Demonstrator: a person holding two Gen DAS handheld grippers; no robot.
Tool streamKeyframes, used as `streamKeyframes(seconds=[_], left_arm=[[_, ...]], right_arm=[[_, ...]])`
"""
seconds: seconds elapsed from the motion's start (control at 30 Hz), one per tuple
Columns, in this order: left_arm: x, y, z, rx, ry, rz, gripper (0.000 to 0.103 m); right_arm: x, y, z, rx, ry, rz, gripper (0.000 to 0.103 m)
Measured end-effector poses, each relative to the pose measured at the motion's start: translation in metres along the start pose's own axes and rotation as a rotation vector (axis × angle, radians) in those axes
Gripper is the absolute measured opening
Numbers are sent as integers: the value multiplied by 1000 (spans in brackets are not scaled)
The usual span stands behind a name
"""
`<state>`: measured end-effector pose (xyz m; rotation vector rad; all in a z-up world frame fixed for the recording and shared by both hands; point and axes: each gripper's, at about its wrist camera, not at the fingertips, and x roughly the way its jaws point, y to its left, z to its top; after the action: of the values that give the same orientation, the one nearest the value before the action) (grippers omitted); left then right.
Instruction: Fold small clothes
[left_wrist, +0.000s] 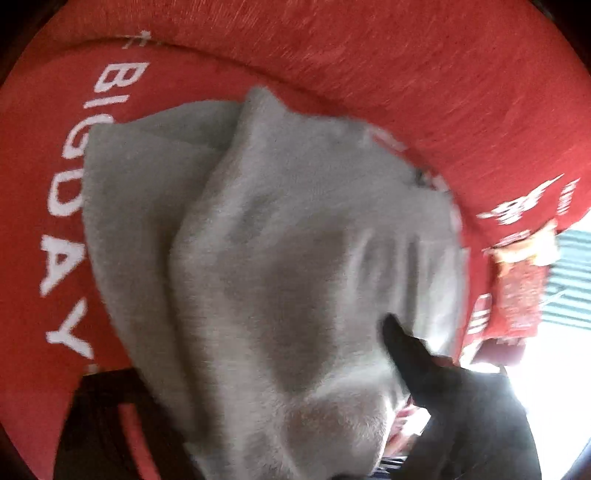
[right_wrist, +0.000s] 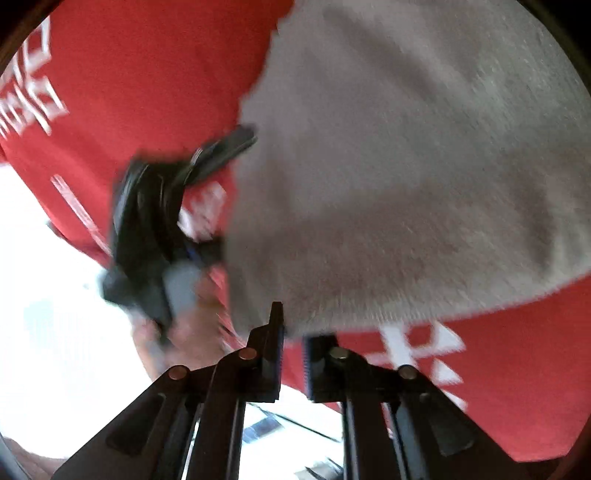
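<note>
The left wrist view was aimed steeply downward, very near a grey cloth (left_wrist: 280, 236) spread over a red printed cover (left_wrist: 424, 74). The right wrist view was pointed at a shallower downward angle along its own fingers (right_wrist: 275, 332), equally close. The grey cloth (right_wrist: 406, 166) and red cover (right_wrist: 147, 74) were shared by both views; the left gripper (right_wrist: 162, 221) was caught in the right view.
</note>
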<state>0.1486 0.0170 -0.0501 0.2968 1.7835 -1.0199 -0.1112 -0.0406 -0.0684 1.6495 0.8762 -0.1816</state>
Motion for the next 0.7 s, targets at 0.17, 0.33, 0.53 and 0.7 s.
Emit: streamKeyframes(seconds=[0.17, 0.33, 0.53, 0.7], left_arm=[[-2, -3, -6, 39, 6, 62, 65], [-1, -8, -6, 30, -6, 101, 71], [-3, -29, -12, 131, -54, 234, 30], [-22, -37, -13, 93, -95, 187, 16]], right_arm=[[-40, 6, 5, -121, -5, -156, 16], [-90, 11, 41, -162, -217, -289, 15], [-70, 14, 79, -231, -233, -383, 10], [-49, 1, 79, -255, -201, -449, 4]])
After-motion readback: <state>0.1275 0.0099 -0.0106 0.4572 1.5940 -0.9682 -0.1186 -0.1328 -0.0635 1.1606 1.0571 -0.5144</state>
